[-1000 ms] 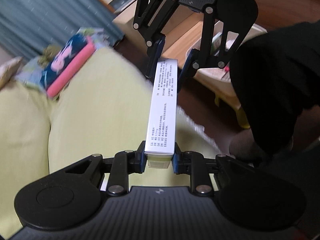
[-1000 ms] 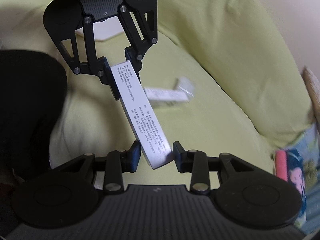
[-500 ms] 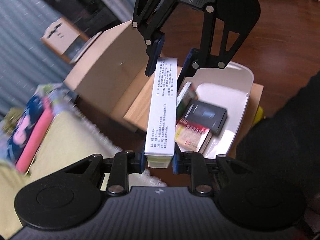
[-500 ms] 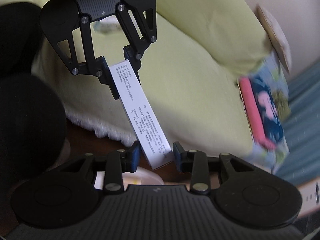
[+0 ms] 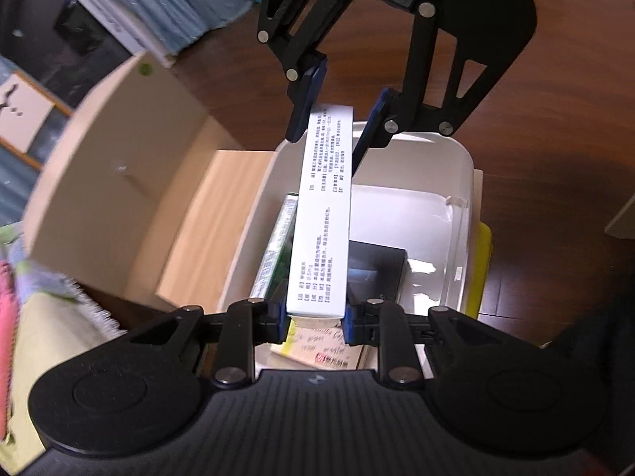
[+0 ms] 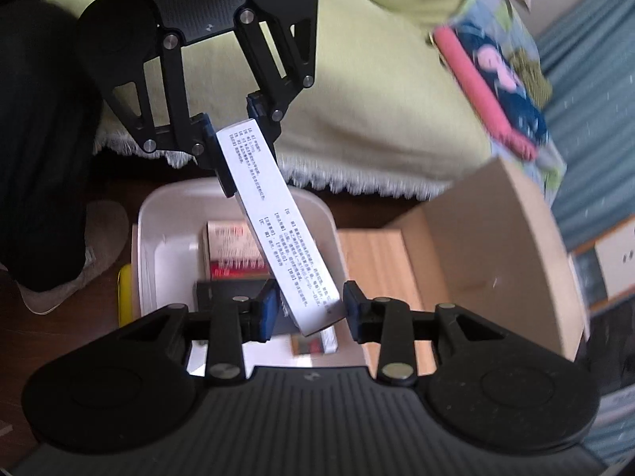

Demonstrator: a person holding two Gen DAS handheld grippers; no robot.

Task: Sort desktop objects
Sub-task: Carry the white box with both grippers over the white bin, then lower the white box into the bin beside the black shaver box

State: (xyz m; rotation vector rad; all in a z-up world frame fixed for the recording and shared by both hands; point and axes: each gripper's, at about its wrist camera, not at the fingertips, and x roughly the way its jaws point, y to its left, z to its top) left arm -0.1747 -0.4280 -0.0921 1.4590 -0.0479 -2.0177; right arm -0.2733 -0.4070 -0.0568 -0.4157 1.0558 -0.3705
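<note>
White box (image 5: 323, 214) between both grippers

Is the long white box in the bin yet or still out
Out. The white box hangs above the white bin, one end in each gripper.

Dark brown wooden floor (image 5: 516, 206), white plastic bin (image 5: 468, 166) below the fingers, open beige cardboard box (image 6: 496, 246) beside it, fringed yellow-green blanket (image 6: 377, 99) beyond
</note>
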